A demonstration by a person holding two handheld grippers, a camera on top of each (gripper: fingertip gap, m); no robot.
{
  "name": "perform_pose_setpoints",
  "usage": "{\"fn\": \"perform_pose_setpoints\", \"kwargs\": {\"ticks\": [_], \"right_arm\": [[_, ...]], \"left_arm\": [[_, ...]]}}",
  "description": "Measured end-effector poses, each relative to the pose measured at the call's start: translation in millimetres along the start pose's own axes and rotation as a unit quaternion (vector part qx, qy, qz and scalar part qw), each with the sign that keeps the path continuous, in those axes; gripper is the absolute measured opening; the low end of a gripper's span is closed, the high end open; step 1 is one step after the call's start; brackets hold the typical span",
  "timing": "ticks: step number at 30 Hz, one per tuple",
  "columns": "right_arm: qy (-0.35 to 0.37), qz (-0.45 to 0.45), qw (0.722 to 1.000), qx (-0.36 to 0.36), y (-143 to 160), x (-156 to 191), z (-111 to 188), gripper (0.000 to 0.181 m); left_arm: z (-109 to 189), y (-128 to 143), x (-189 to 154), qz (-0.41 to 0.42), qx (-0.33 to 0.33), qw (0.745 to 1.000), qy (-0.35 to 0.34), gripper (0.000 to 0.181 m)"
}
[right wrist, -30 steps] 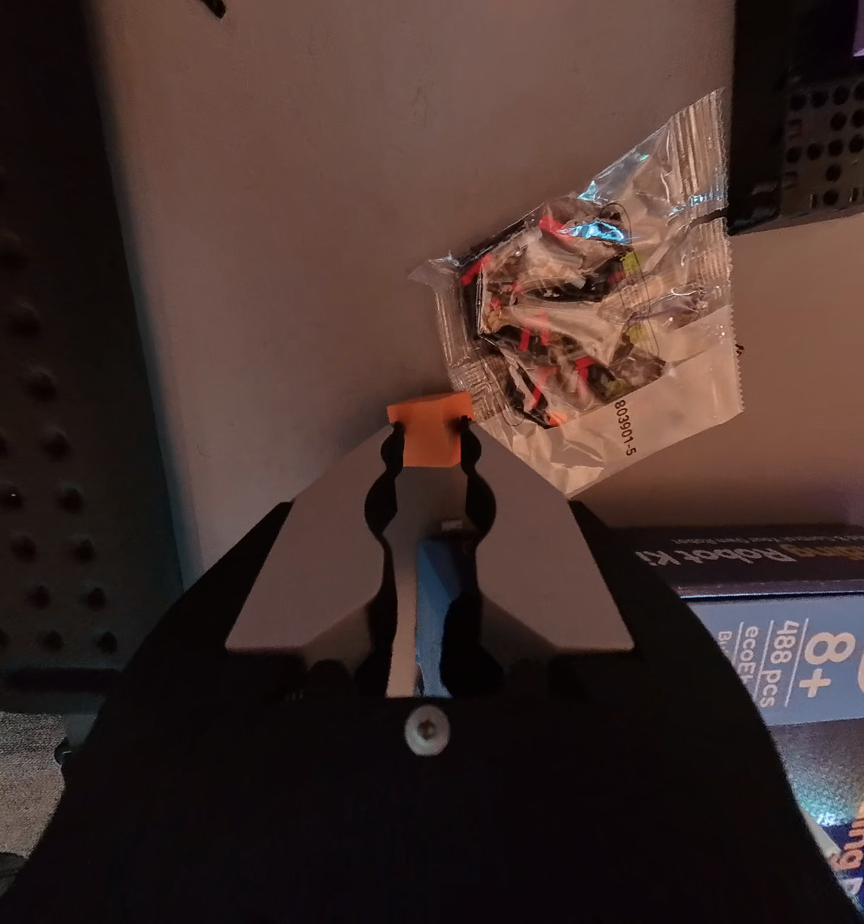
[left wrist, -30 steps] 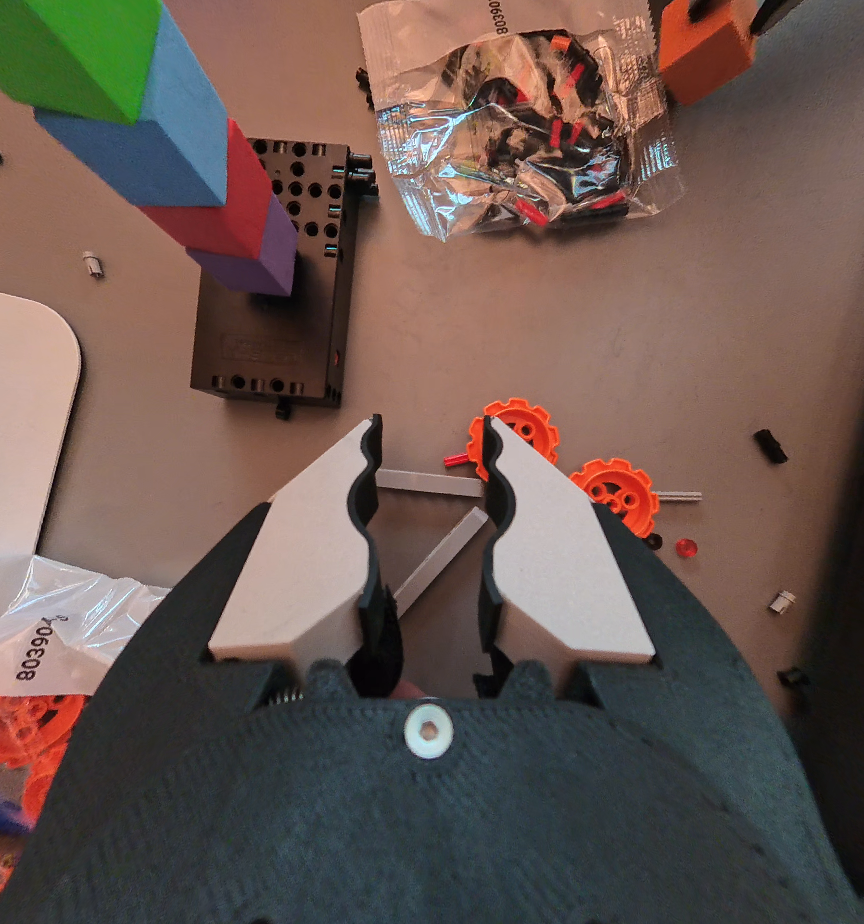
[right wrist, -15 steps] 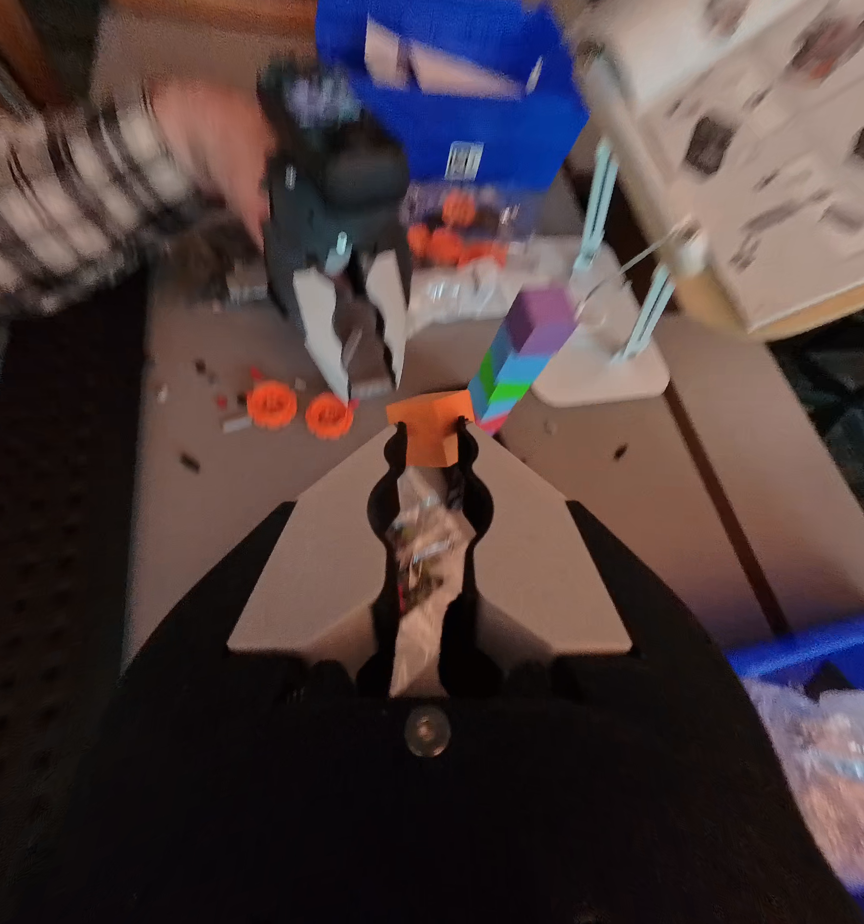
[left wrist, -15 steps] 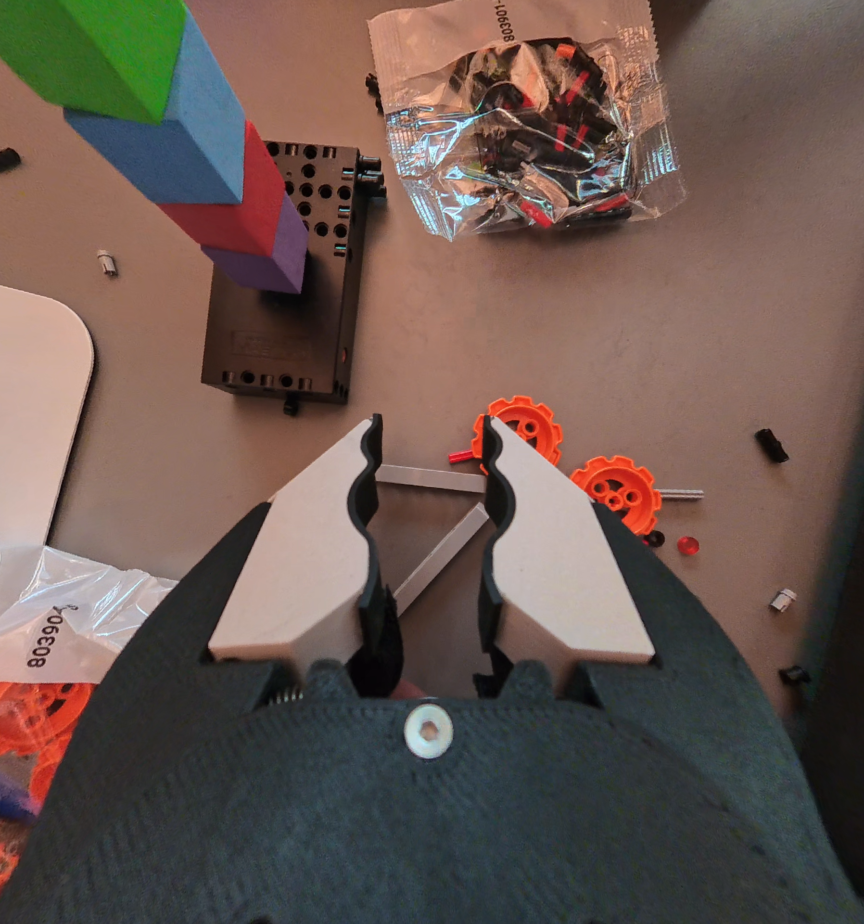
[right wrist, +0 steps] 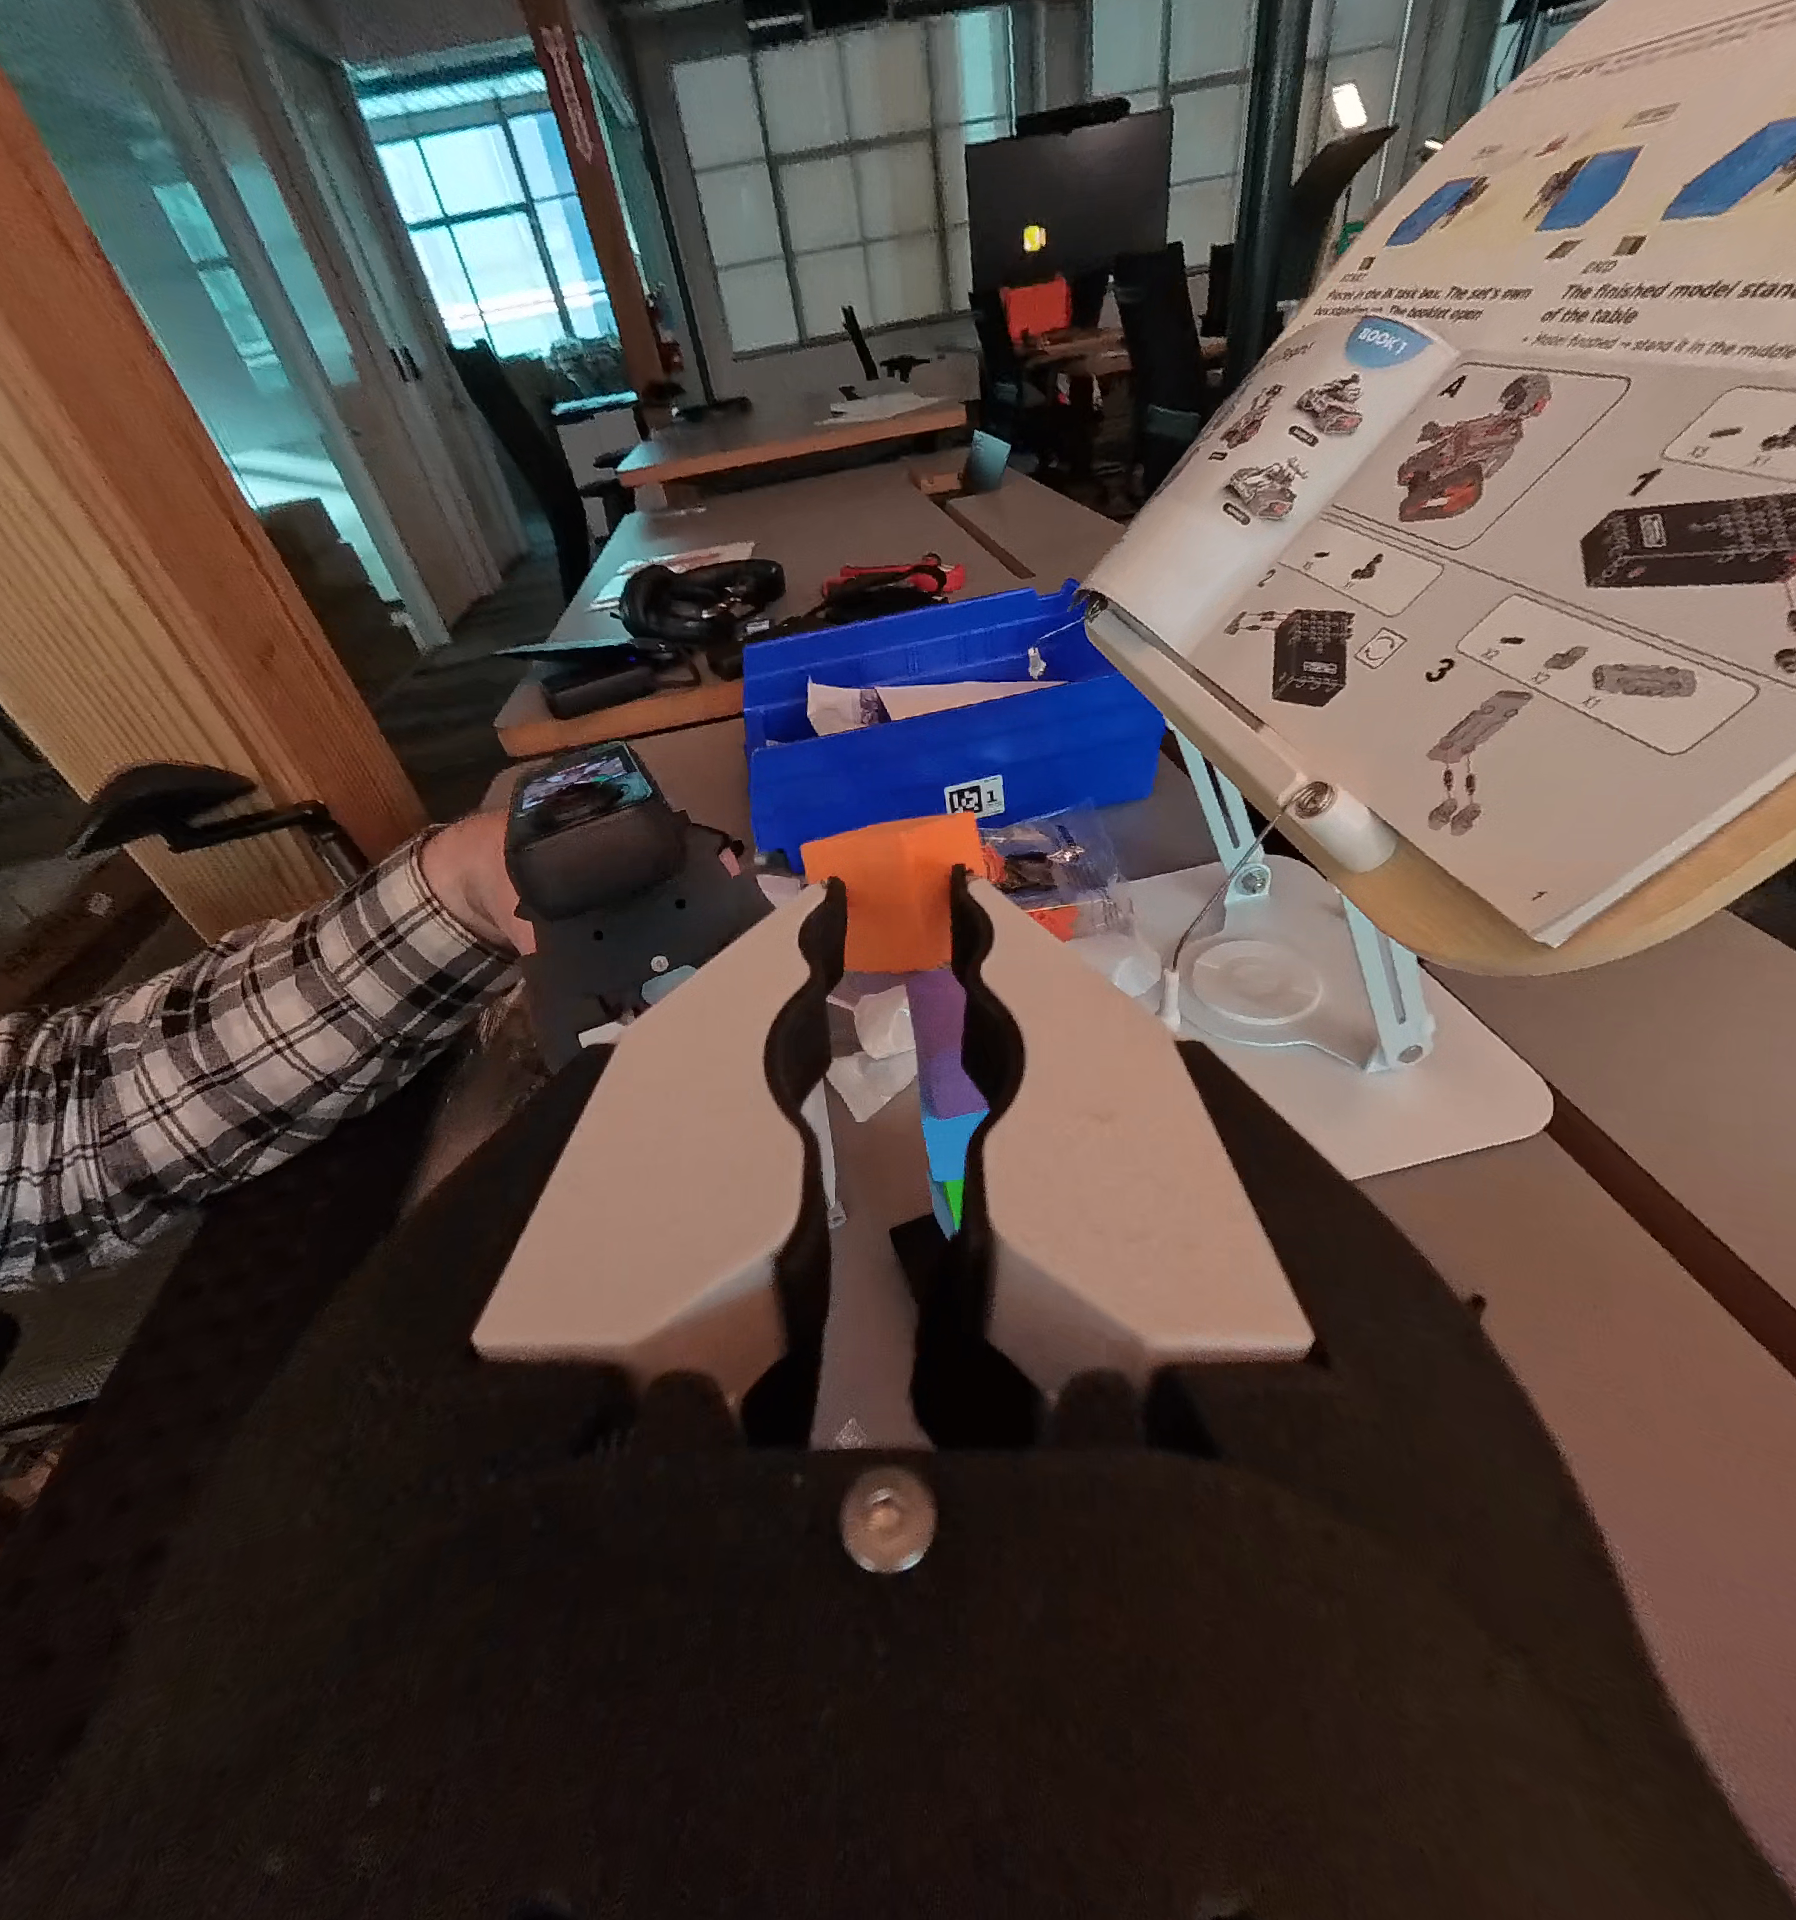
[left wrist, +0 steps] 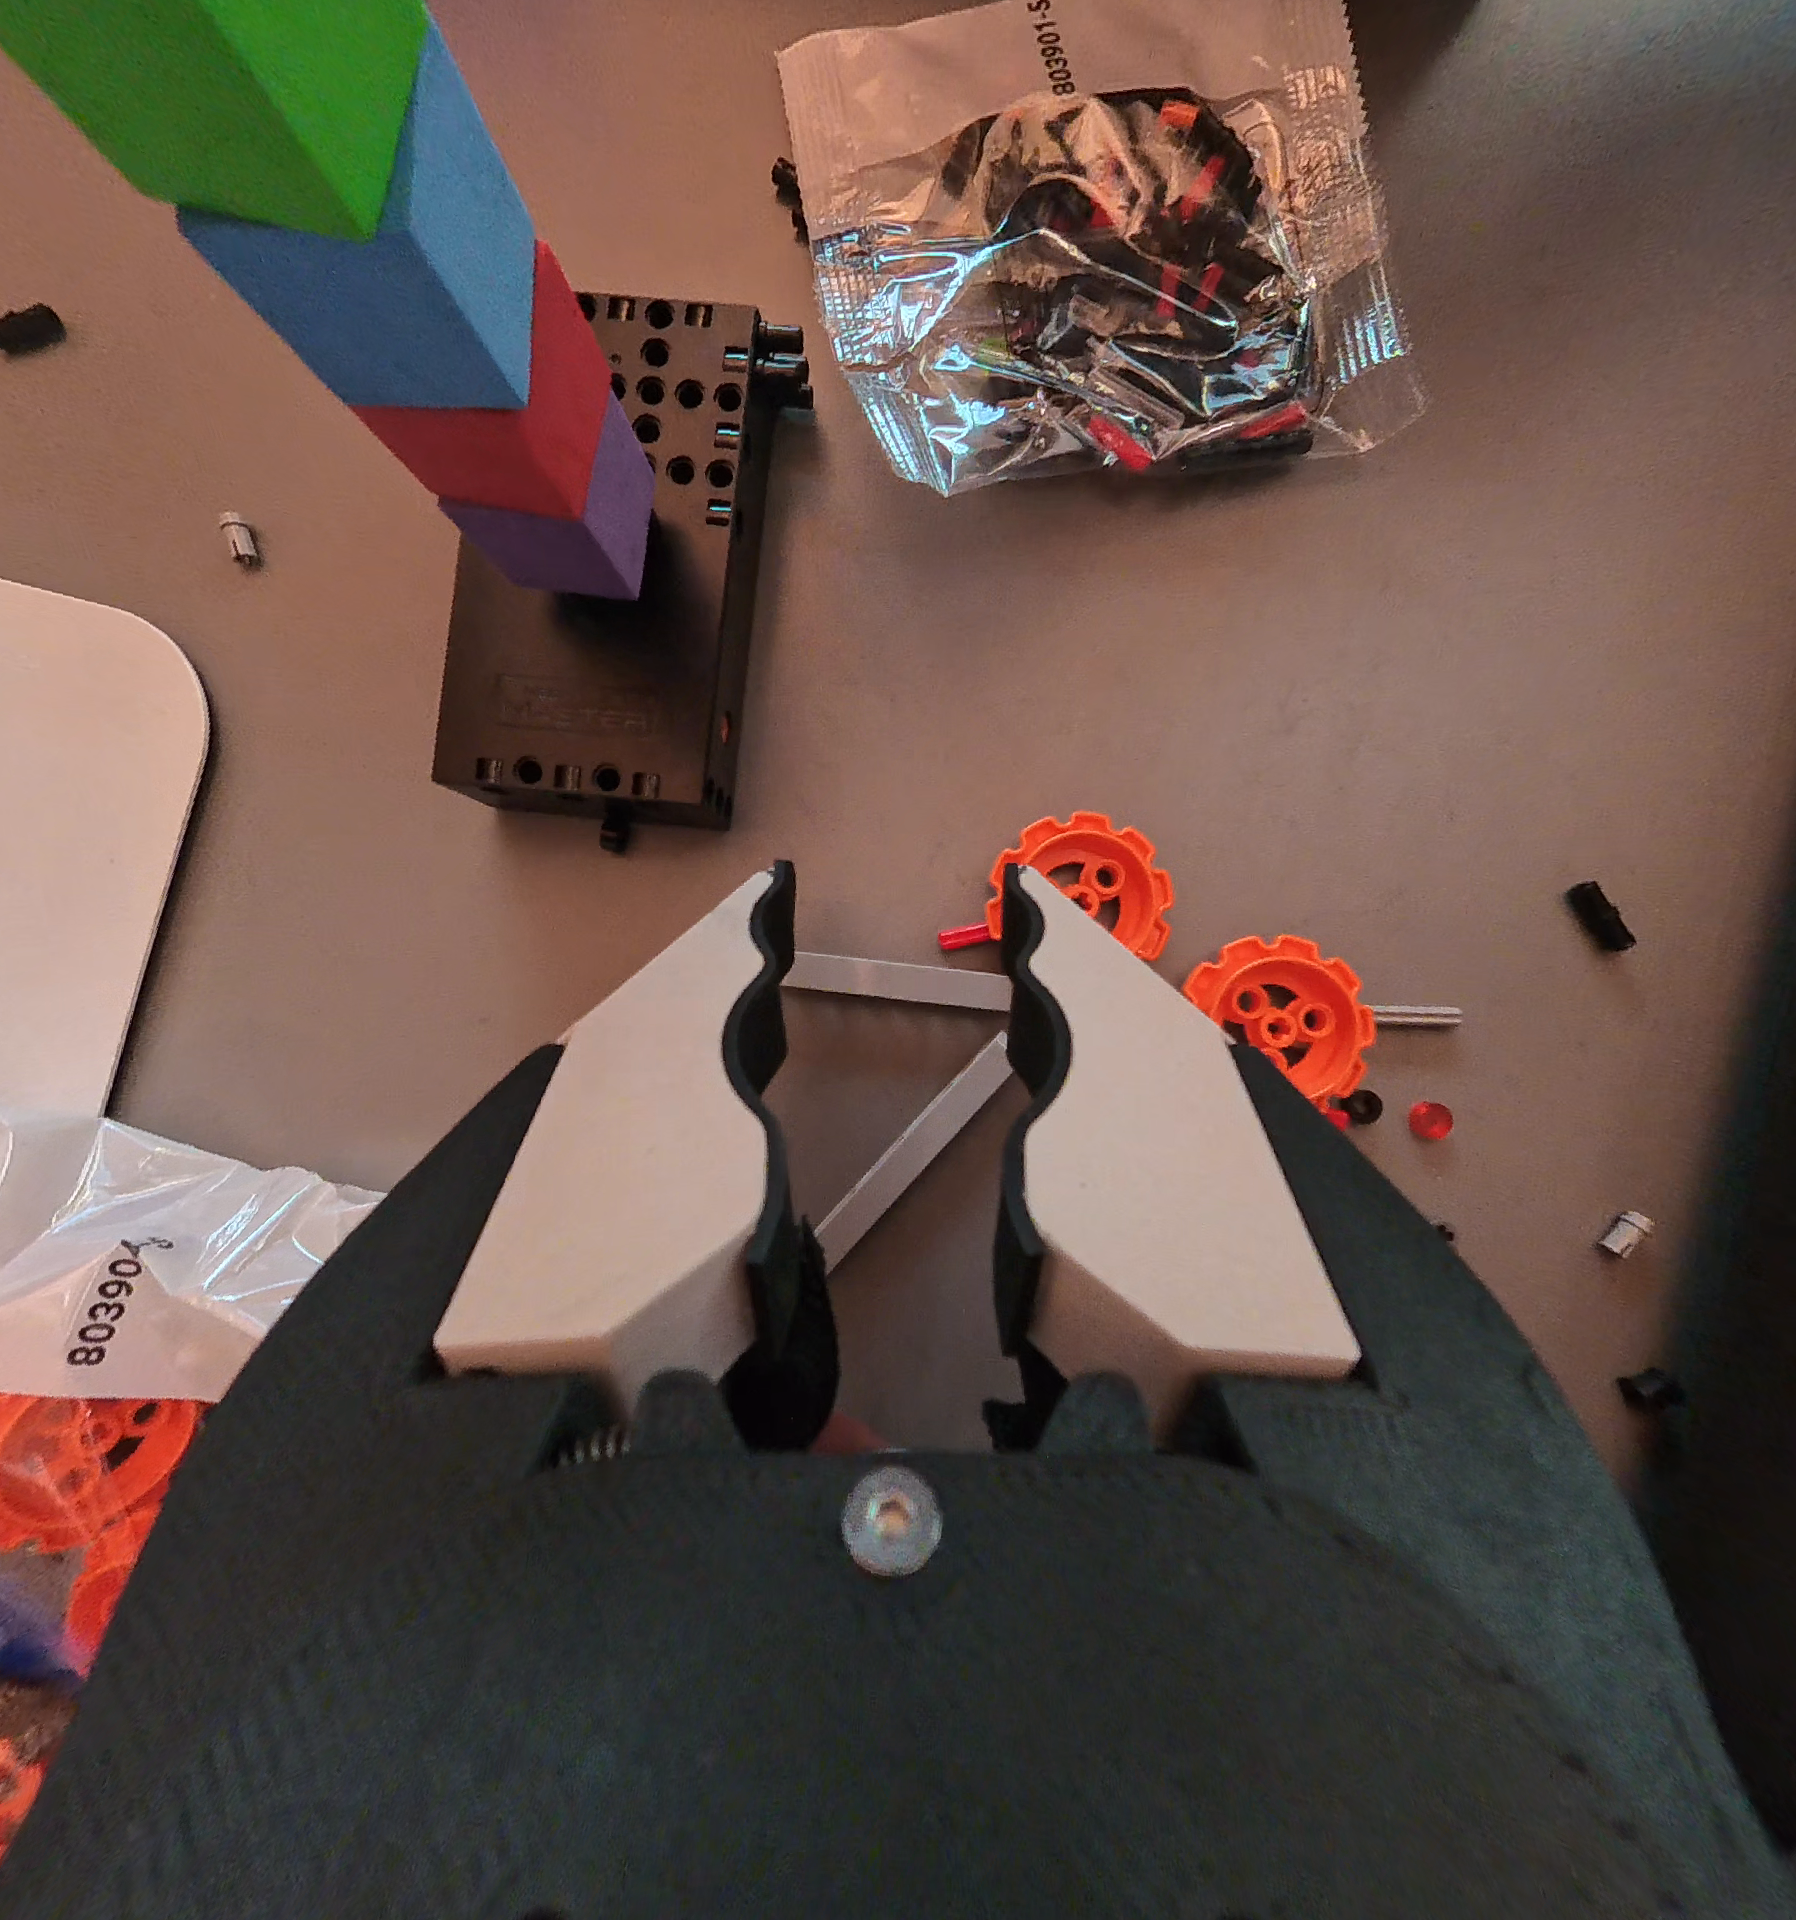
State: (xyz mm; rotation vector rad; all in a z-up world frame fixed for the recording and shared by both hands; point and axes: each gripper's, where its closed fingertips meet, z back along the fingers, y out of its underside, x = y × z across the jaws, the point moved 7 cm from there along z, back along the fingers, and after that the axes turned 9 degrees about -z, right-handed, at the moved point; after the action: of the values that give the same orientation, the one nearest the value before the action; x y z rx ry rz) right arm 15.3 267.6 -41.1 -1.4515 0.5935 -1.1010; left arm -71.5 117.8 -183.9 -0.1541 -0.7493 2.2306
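Observation:
My right gripper (right wrist: 894, 885) is shut on an orange block (right wrist: 889, 904), held at its fingertips. The block hangs just over the purple top of a tower of coloured blocks (right wrist: 941, 1049); I cannot tell whether they touch. In the left wrist view the tower (left wrist: 437, 301) shows green, blue, red and purple blocks standing on a black perforated box (left wrist: 582, 717). My left gripper (left wrist: 896, 883) is open and empty, low over two grey beams (left wrist: 894, 982) on the table. Two orange gears (left wrist: 1278, 1023) lie just right of it.
A clear bag of small black and red parts (left wrist: 1091, 281) lies beyond the box. A bag of orange parts (left wrist: 63, 1299) lies at the left by a white stand base (left wrist: 52, 810). A blue bin (right wrist: 935, 758) and a booklet on a stand (right wrist: 1548, 540) are behind the tower. A plaid sleeve (right wrist: 198, 1049) holds the left gripper. My right fingertips sit around 20 centimeters from my left ones.
My right gripper has swung up from looking down at the table to looking across it, bringing the orange block over the tower. My left gripper has barely moved.

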Motion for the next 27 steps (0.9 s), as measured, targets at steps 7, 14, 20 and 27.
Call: {"fn": "perform_pose_setpoints", "kwargs": {"ticks": [7, 14, 20, 27], "right_arm": [[-0.039, -0.021, 0.999, -0.024, 8, -17, -3, 0.018], [-0.025, -0.017, 0.999, -0.026, 17, -22, -3, 0.020], [-0.010, -0.007, 1.000, -0.024, 17, -19, 1, 0.026], [0.002, 0.024, 0.999, 0.023, 15, -17, -2, 0.040]], "left_arm": [[-1, 0, 1, 0.002, 0.000, 1.000, 0.001, 0.038], [-3, 1, 0, 0.001, 0.004, 1.000, 0.005, 0.038], [-4, 1, 0, 0.001, 0.004, 1.000, 0.006, 0.038], [-4, 0, 0, 0.001, 0.004, 1.000, 0.008, 0.038]]}}
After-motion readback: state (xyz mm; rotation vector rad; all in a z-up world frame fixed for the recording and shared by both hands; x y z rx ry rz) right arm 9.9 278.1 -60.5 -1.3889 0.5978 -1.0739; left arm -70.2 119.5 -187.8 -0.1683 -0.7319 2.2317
